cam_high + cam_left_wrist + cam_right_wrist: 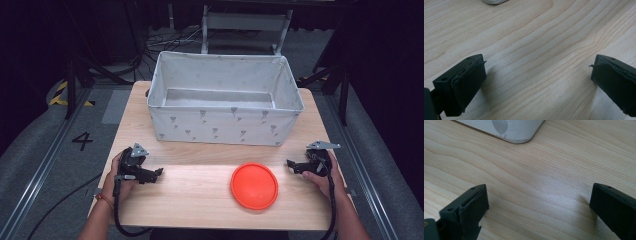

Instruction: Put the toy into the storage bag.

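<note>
A: Entry, positions. One orange disc (254, 185) lies flat on the table (200, 192), toward the near edge and right of centre; it touches nothing.

B: Which tool is nearer?

A: The right tool (296, 166); the disc sits just beside it, inward toward the table's middle and slightly nearer the person. The left tool (152, 174) is well apart from the disc, with bare wood between.

B: Long axis of the disc?

A: None to speak of; it looks round, so approach direction should matter little, only the thin rim low against the wood.

B: Jaw state?

A: Both spread wide; the left gripper view has the left tool (537, 75) with wood grain alone between its jaws; the right gripper view has the right tool (539, 202) likewise holding nothing.

B: Anything else on the table?

A: One white fabric bin (225, 125) with a grey print, at the far side behind the disc, its inside bare; a corner of it appears in the right gripper view (506, 130).

B: Count?

A: One disc; one bin; two tools. Judgement: the right tool is best placed for the disc; the bin is the likely destination.
</note>
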`<state>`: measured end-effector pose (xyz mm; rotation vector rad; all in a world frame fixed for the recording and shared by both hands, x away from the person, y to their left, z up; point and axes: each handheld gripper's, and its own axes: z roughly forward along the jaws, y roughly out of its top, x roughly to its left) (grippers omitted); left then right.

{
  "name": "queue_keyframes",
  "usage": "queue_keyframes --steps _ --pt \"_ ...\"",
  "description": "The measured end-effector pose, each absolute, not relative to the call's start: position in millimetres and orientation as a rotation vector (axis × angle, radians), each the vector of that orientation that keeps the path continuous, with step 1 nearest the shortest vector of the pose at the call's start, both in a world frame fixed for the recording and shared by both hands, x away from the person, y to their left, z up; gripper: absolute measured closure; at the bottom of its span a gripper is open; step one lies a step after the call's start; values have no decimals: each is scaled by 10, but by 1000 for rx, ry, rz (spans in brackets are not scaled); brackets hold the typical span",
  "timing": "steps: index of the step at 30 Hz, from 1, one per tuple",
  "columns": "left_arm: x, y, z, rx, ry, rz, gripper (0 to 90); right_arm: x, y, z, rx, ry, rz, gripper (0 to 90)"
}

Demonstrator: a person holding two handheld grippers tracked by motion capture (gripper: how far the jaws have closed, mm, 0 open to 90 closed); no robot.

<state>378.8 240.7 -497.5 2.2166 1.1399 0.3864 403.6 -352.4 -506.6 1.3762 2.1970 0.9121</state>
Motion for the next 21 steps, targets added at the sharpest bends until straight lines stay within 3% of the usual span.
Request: queue_keyframes --steps 10,13,16,18,21 --pt "3728 2460 -4984 2231 1076 375 3 4040 -3558 -5044 1384 2220 888 24" --pt "3750 2473 -4985 2240 1047 370 1 4035 -3580 -5031 1392 2226 888 62" --pt "3762 2475 -4986 2246 1034 342 0 3994 -3584 -4970 1368 2263 907 233" --pt "3767 2471 -4990 2241 1036 346 0 3958 -3552 -4917 1338 2280 963 207" --pt "3766 2472 -4989 2241 1037 346 0 3900 -3441 -4819 1271 2339 1004 235"
